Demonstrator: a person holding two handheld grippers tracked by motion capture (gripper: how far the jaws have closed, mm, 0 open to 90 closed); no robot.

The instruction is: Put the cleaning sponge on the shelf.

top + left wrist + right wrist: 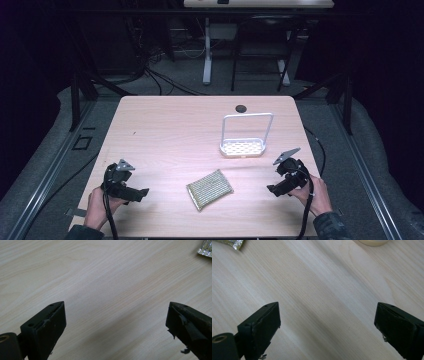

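1. The sponge [210, 189], a yellowish-green pad with a woven sheen, is taken as the landmark; it lies flat on the table [165, 130] near the person's edge, turned at an angle.
2. In the left gripper view the sponge [205, 249] is cut off by the upper right corner; only a glinting scrap is seen. In the right gripper view the sponge [230, 243] is cropped at the upper left corner.
3. The left gripper [145, 192] is held to the left of the sponge, well apart from it. Its jaws are seen spread wide in its own view, with bare wood between them; nothing is grasped.
4. The right gripper [270, 189] is held to the right of the sponge, also apart. Its jaws are likewise released, with plain tabletop between them.
5. The white rack [243, 145], a perforated tray with a wire hoop above it, stands beyond the sponge and slightly right. In the right gripper view only a pale curved edge of the rack [372, 242] is caught at the top.
6. A small dark round spot [241, 108] is noted beyond the rack; what it is cannot be told.
7. The table is pale wood grain with rounded corners.
8. The room behind is dark: cables [150, 75] on a grey floor and a white desk leg [207, 55] are made out; the sides are lost in shadow.
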